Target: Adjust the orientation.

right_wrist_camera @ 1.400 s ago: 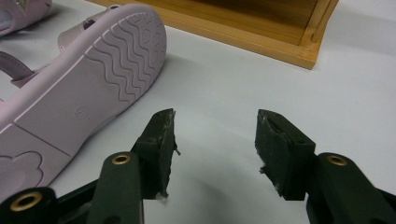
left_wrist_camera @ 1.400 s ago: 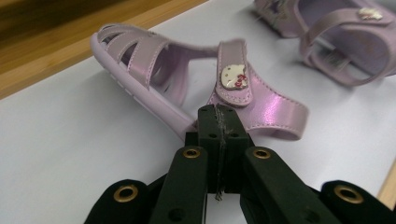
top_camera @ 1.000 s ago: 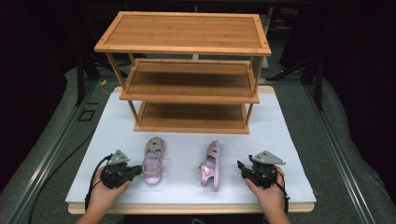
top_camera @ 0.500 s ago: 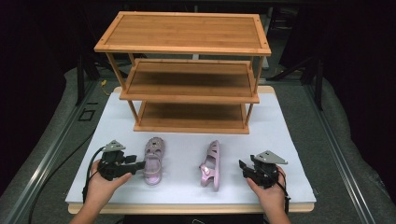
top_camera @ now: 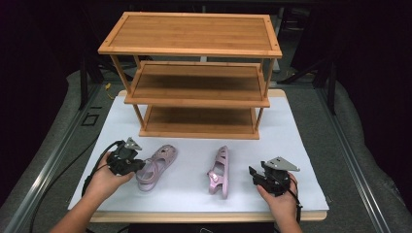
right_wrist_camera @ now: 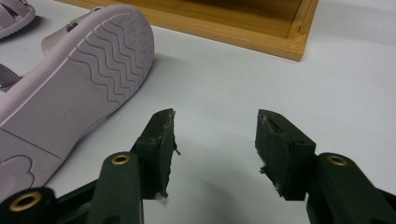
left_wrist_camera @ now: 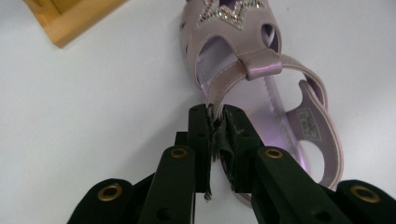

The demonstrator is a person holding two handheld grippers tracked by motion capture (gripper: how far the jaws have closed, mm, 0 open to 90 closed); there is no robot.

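Observation:
Two pink sandals lie on the white table top in front of a wooden shelf rack [top_camera: 194, 34]. The left sandal [top_camera: 160, 162] lies sole down, toe toward the rack. My left gripper [top_camera: 141, 166] has just been closing and is shut on its heel strap; in the left gripper view the jaws [left_wrist_camera: 215, 116] pinch the strap of the sandal [left_wrist_camera: 261, 65]. The right sandal [top_camera: 218, 171] rests on its side. My right gripper [top_camera: 252, 174] stands open to its right, apart from it. In the right gripper view the sole [right_wrist_camera: 84, 88] faces the open gripper [right_wrist_camera: 215, 126].
The three-tier rack stands at the back of the white top [top_camera: 291, 136], its bottom shelf edge [right_wrist_camera: 261, 32] close beyond the right gripper and a corner [left_wrist_camera: 70, 18] in the left gripper view. A grey floor surrounds the table.
The left hand has risen and moved away from the table's front edge, and the left sandal has swung so its toe points more to the right. The right hand has kept still.

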